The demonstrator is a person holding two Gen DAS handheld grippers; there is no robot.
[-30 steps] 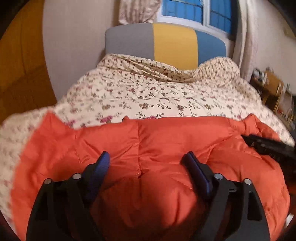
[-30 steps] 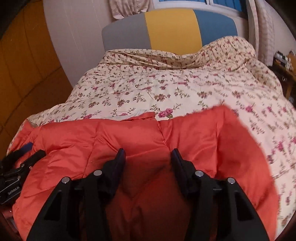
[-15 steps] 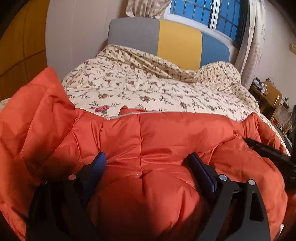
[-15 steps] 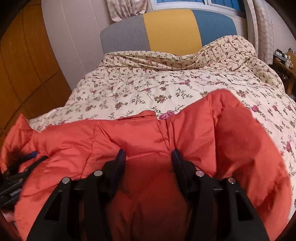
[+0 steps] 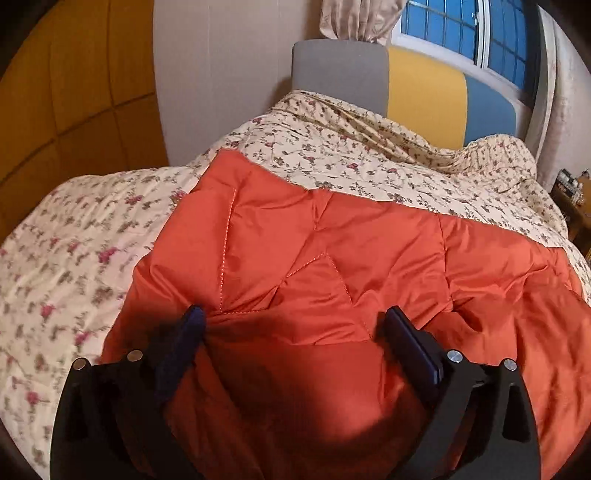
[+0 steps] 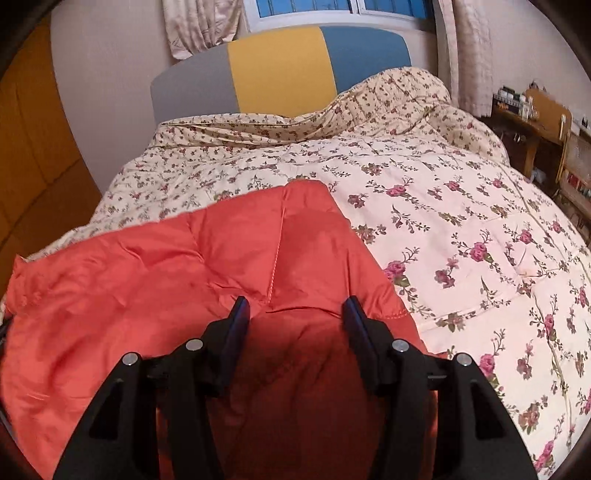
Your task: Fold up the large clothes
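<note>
Orange padded jacket (image 5: 332, 258) lies on a floral quilt (image 6: 461, 221), bulging between both claws: left claw (image 5: 293, 325), jaws just widened, spread; right claw (image 6: 295, 314) pinching a fold.

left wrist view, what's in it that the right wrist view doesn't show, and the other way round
Only the left wrist view shows the left claw, its jaws just widened with padded fabric bulging between them, and the floral quilt along the jacket's left side.

Only the right wrist view shows the right claw, the jacket's right edge, and the cluttered wooden desk by the wall.

Both show the orange puffer jacket on the floral quilt, the grey, yellow and blue headboard and the window.
</note>
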